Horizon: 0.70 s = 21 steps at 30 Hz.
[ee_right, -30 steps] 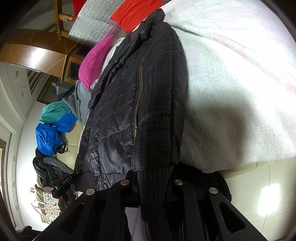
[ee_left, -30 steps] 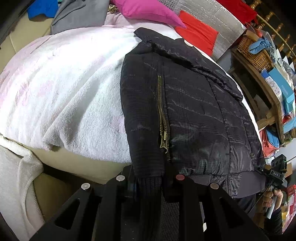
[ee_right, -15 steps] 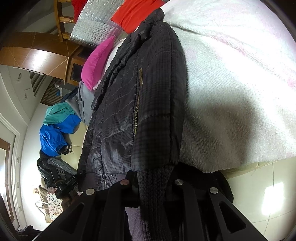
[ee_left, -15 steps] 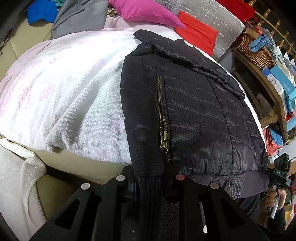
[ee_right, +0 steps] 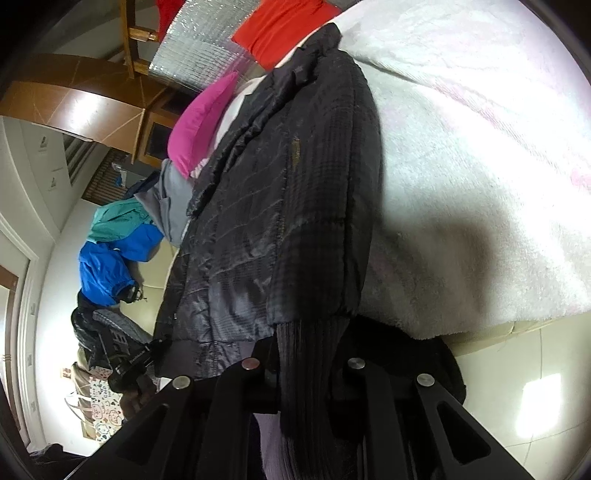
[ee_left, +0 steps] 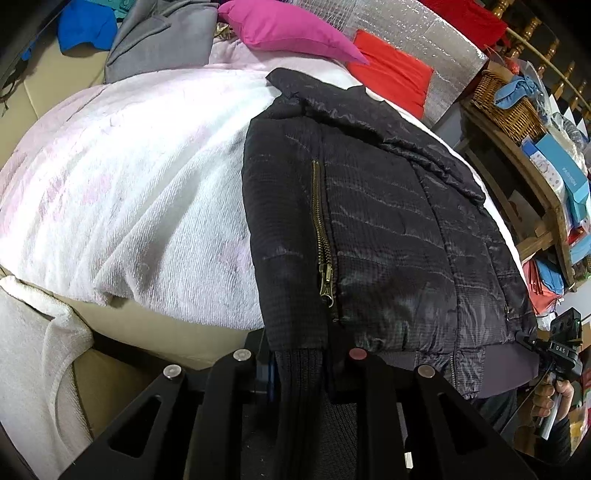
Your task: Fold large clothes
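Since the earlier frame: right-wrist view has tilted slightly, so the jacket's zip now reads short and dim; left-wrist view nearly unchanged, jacket in the same place on the bed.

Item 1. Black quilted jacket [ee_left: 388, 236], folded lengthwise, lying on the white fleece blanket [ee_left: 140, 206] that covers the bed. Collar at the far end, hem at the near edge. Brass zip [ee_left: 322, 236] running down the upper panel, its pull near the hem.

Item 2. Ribbed knit cuff [ee_left: 299, 373] hanging off the near edge of the bed, below the hem.

Item 3. Left gripper [ee_left: 299, 369], pressed together on the ribbed knit cuff, the knit passing down between its fingers [ee_left: 240, 373].

Item 4. Right gripper [ee_right: 306, 369], likewise pinching a ribbed cuff [ee_right: 310, 362] at the jacket's near edge; seen from the left wrist at far right [ee_left: 561, 347], held in the person's hand [ee_left: 554, 402].

Item 5. Surroundings: magenta pillow [ee_left: 291, 29], red cushion [ee_left: 391, 74] and grey garment [ee_left: 162, 40] beyond the collar; blue garment [ee_right: 107, 266] further off; wicker basket [ee_left: 506, 103] on a wooden shelf [ee_left: 546, 206] beside the bed.
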Motion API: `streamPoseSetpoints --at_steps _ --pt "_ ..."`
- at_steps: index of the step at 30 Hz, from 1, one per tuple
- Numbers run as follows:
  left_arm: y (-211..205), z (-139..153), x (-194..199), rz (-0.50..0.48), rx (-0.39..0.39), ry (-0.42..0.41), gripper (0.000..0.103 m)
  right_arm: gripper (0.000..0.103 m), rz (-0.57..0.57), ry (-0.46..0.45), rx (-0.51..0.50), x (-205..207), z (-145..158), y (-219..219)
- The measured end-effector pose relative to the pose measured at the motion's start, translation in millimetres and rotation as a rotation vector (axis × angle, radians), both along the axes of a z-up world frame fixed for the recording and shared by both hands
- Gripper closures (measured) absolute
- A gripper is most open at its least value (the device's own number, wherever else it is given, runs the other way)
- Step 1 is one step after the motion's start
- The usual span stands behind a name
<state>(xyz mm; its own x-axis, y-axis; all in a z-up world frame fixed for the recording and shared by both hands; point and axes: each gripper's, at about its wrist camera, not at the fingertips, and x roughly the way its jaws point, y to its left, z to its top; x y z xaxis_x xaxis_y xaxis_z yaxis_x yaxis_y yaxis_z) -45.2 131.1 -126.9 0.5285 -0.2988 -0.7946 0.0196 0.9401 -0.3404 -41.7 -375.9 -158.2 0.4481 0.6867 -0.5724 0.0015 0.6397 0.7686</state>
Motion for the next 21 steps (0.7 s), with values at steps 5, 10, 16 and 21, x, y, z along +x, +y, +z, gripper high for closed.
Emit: streamPoseSetpoints --at_steps 5,10,16,21 --pt "1 -3 1 -0.002 -0.006 0.006 0.083 0.089 0.011 -0.003 -0.020 2 6 3" --pt "2 -3 0 -0.004 -0.012 0.002 0.083 0.085 -0.002 0.025 -0.014 3 -2 3" --pt "3 -6 1 -0.005 -0.029 0.008 0.083 0.079 -0.022 0.037 0.000 5 -7 1" --pt "1 -5 1 0.000 -0.018 0.009 0.083 0.086 -0.004 0.033 -0.010 11 -6 5"
